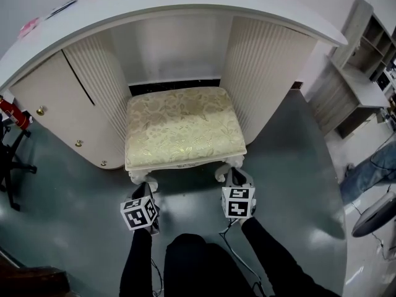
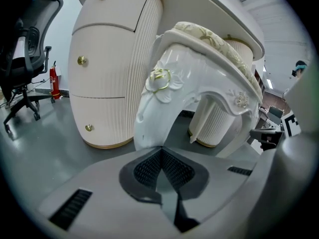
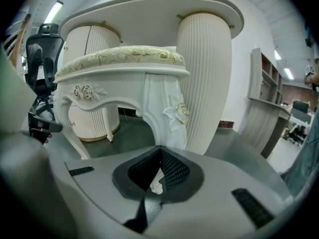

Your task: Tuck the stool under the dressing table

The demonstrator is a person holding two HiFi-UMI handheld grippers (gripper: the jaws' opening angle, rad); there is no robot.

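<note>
**Both grippers at the stool's front legs, seat in the kneehole**

A glossy grey-green floor (image 1: 297, 166) runs under a cream dressing table (image 1: 185, 14) with a curved top and two ribbed pedestals.

The left gripper (image 2: 159, 151) has its jaws drawn together at the tips. They sit right at the lower end of the stool's left front leg (image 2: 154, 113), a white carved leg with a gilded rose. Only floor shows between the pads, and it is not clear whether the tips pinch the leg or merely touch it. The right gripper (image 3: 160, 151) is clenched on the right front leg (image 3: 164, 108). That leg's scrolled foot is visible between the dark ribbed pads.

From the head view, each marker cube sits just in front of its leg, with the person's dark sleeves behind.

The stool (image 1: 182, 125), with a gold-patterned cushion, stands in the opening between the left pedestal (image 1: 68, 104) and the right pedestal (image 1: 263, 73). Its back edge is close to the rear panel, and its front legs are about level with the foot of the left pedestal.

The left pedestal carries gold knobs (image 2: 81, 60). Beyond it stand a black office chair (image 2: 27, 49) and a red fire extinguisher (image 2: 54, 81). A shelving unit (image 1: 365, 73) stands well apart on the right, near a person's leg in jeans (image 1: 371, 169).
</note>
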